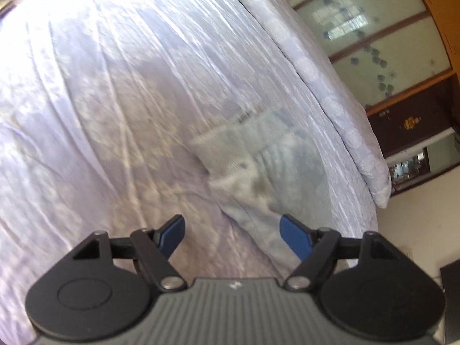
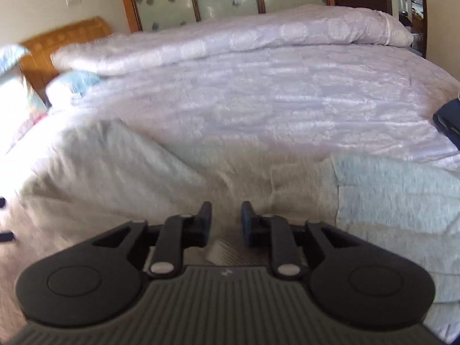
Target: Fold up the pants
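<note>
Lilac crinkled satin bedspread [image 2: 287, 100] covers the wide bed on which the work lies; a rolled quilt of the same pale fabric [image 2: 230, 40] runs along its far side. On this cover rest the soft grey knit pants with ribbed cuffs [image 2: 129, 172], spread flat just ahead of your right hand. Judge them light, limp and slightly clingy: they will drape and sag wherever unsupported, so you should pinch through a firm edge, the ribbed cuff or a seam, rather than the loose middle. From the right wrist you see the broad body of the garment and a paler blue-grey panel at its right; a dark navy item [image 2: 448, 120] sits at the bed's edge. From the left wrist you see only the narrow ribbed end of the pants [image 1: 230, 155], motion-blurred, which the other view does not resolve. Your left gripper [image 1: 233, 230] is spread wide and empty above the cloth. Your right gripper [image 2: 227, 215] is parted narrowly, with nothing visibly pinched between its pads.
</note>
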A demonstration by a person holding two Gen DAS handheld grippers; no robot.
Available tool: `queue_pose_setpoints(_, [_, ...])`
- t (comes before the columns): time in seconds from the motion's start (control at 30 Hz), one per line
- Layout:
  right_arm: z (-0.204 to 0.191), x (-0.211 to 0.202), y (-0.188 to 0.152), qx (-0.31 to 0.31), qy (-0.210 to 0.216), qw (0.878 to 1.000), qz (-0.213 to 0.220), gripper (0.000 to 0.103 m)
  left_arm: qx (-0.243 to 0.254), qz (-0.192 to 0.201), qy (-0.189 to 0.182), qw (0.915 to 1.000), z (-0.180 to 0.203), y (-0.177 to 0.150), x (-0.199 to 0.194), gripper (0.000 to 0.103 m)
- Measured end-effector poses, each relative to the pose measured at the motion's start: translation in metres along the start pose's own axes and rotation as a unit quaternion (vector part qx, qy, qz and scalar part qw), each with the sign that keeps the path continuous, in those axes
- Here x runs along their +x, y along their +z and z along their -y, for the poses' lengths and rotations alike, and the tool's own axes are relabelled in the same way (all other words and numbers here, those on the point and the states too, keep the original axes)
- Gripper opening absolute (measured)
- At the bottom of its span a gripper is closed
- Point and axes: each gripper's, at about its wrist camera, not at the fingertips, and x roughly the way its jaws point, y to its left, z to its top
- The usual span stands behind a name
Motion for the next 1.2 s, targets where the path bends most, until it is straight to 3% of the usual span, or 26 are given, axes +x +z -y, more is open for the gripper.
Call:
queue_pose_setpoints(0.07, [-0.017, -0.011, 0.008, -0.015, 0.029, 0.999, 0.021, 0.048, -0.023, -0.001, -0.001, 0.9997, -0.007, 0.010, 0.007, 0.077])
queue_pose_setpoints(0.33, [-0.092, -0.009, 0.011, -0.060, 0.123, 0.991, -0.008, 0.049, -0.040, 0.009, -0.014, 0.9990, 0.008, 0.029, 0.052, 0.087])
queue_pose_setpoints(0.37, [-0.097, -0.010, 0.007, -0.062, 0.127, 0.990, -0.013, 0.050, -0.038, 0.012, -0.010, 0.9992, 0.011, 0.031, 0.056, 0.081])
queue_pose_setpoints(0.4, [-0.100, -0.012, 0.002, -0.062, 0.130, 0.989, -0.020, 0.050, -0.033, 0.005, -0.005, 0.9994, 0.015, 0.033, 0.063, 0.050])
queue_pose_setpoints(0.43, [-0.102, -0.014, -0.002, -0.062, 0.130, 0.989, -0.026, 0.050, -0.031, -0.007, 0.007, 0.9995, 0.016, 0.035, 0.069, 0.028])
queue_pose_setpoints(0.53, [-0.101, -0.018, -0.010, -0.062, 0.118, 0.990, -0.040, 0.050, -0.031, -0.003, 0.003, 0.9995, 0.022, 0.035, 0.068, 0.021])
queue_pose_setpoints(0.67, [-0.081, -0.029, -0.005, -0.031, 0.098, 0.994, -0.027, 0.050, 0.047, 0.034, -0.037, 0.9976, 0.065, 0.023, 0.036, 0.021])
queue_pose_setpoints(0.73, [-0.066, -0.033, -0.001, 0.002, 0.093, 0.995, -0.021, 0.050, 0.100, 0.044, -0.054, 0.9926, 0.097, 0.015, 0.024, 0.021])
queue_pose_setpoints(0.9, [-0.036, -0.054, 0.005, 0.040, 0.086, 0.996, 0.008, 0.050, 0.239, 0.046, -0.078, 0.9667, 0.189, -0.021, 0.016, 0.021])
queue_pose_setpoints(1.07, [0.020, -0.086, -0.004, 0.099, 0.047, 0.993, 0.041, 0.050, 0.370, 0.014, -0.094, 0.9243, 0.282, -0.089, 0.041, 0.021])
queue_pose_setpoints(1.2, [0.090, -0.124, -0.024, 0.176, -0.017, 0.982, 0.066, 0.050, 0.458, -0.035, -0.121, 0.8801, 0.346, -0.175, 0.073, 0.021])
